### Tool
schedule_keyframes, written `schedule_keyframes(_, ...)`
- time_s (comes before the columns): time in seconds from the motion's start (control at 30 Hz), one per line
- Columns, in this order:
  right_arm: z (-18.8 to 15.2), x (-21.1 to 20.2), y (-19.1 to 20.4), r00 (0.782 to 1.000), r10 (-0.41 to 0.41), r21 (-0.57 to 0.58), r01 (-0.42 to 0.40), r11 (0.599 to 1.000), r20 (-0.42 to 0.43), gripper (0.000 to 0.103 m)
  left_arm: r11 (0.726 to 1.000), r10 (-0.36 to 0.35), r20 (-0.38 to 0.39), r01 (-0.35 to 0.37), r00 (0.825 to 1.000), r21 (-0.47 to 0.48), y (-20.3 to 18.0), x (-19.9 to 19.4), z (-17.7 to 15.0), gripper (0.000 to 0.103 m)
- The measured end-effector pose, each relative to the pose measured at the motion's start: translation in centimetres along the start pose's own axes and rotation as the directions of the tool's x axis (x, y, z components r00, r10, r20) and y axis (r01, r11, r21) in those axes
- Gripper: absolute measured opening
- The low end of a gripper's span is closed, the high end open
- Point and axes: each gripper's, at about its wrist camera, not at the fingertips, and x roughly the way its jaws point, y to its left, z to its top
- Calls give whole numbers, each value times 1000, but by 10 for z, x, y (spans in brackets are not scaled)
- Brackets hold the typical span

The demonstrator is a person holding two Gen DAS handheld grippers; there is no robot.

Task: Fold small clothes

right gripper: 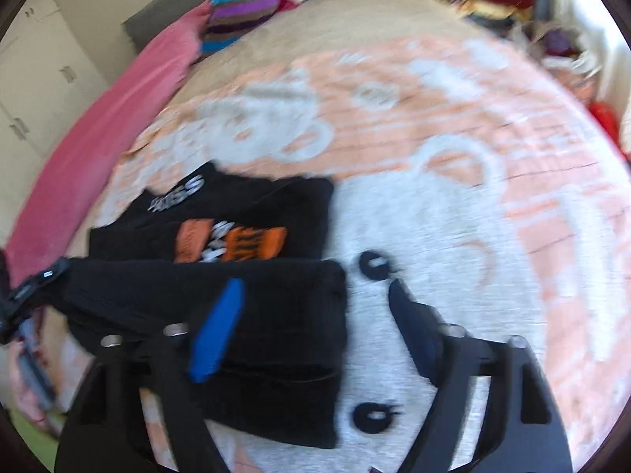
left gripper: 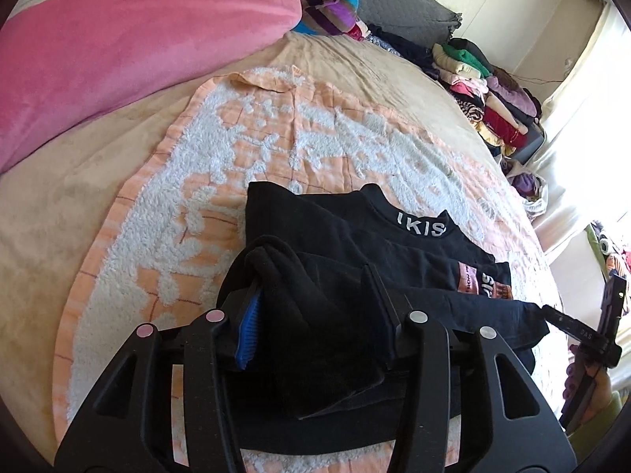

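Observation:
A small black top (left gripper: 355,236) with white letters on its collar and an orange print lies partly folded on a peach-and-white blanket (left gripper: 276,138). My left gripper (left gripper: 313,276) is low over its near left end. A bunched fold of the black cloth lies between the fingers, and the blue pad (left gripper: 248,327) is bare, so the cloth is loose. The right wrist view is blurred. In it the black top (right gripper: 256,213) has its lower part folded over. My right gripper (right gripper: 315,285) stands wide open at that fold's right edge, one finger over the cloth, the other over the blanket (right gripper: 434,216).
A pink plush blanket (left gripper: 118,59) fills the far left of the bed. A striped knit item (left gripper: 335,12) and a grey pillow (left gripper: 406,12) lie at the head. Stacks of folded clothes (left gripper: 493,94) line the far right edge. A hand (left gripper: 591,390) shows at lower right.

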Motion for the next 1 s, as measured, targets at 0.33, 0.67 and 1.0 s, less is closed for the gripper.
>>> schedule_keyframes(0.33,-28,-30,16,999,18,-107,-13,994,41,78,996,79,108,-82,991,23,9,-41,8,61)
schedule_keyframes(0.67,-40,-29,29,999,37,-106,-36,994,4,78,989,26,5,-27,1000,145,-6,-52,-8,63)
schedule_keyframes(1.0,-25,-5,10,996,85,31,-84,996,-36,78,990,-31,-185,56,982,131,-8,-1,-34,64)
